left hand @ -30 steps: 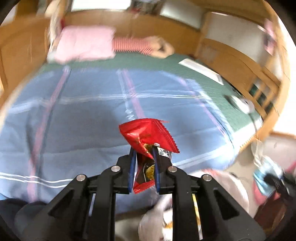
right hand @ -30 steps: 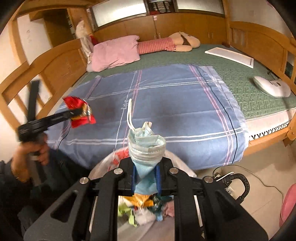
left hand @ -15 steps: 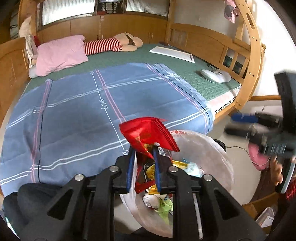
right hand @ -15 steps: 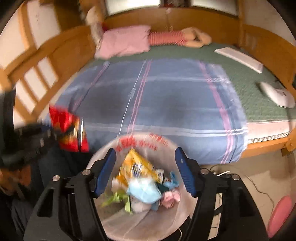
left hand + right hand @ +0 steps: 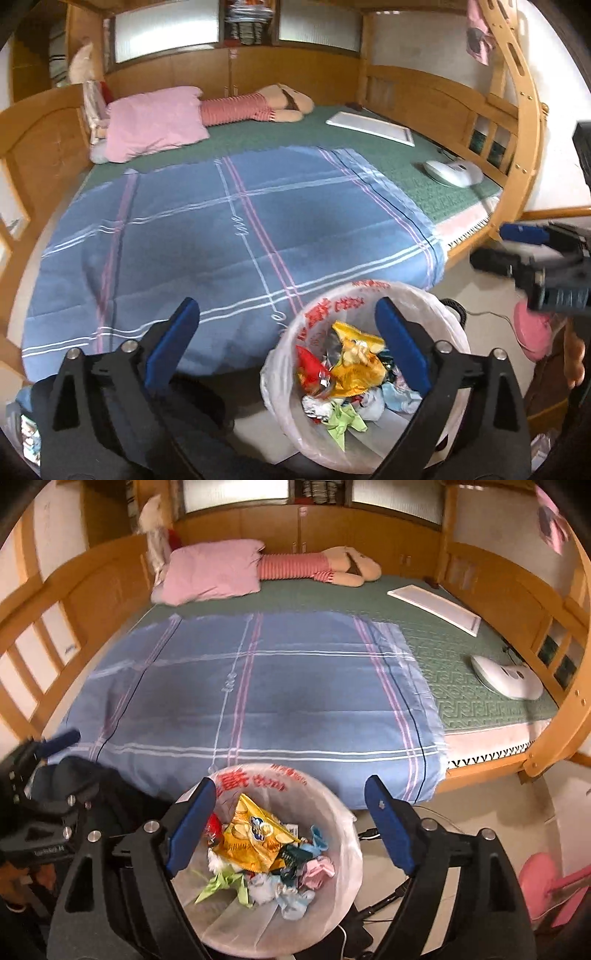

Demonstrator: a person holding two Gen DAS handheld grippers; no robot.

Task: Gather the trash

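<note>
Warm, even indoor light fills both fisheye views, with no hard shadows. Straight lines of the curved wooden bed frame (image 5: 517,110) bow strongly toward the dark vignetted corners. The black gripper with blue pads (image 5: 532,254) at the left view's right edge is motion-blurred; the centres stay fairly sharp.

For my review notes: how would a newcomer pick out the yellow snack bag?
Find the bed; at its foot stands a bin lined with clear plastic. The snack bag lies on top of the trash inside, the only large glossy yellow wrapper among small crumpled scraps.

Blue plaid blanket (image 5: 229,236); pink pillow (image 5: 155,123)
</note>
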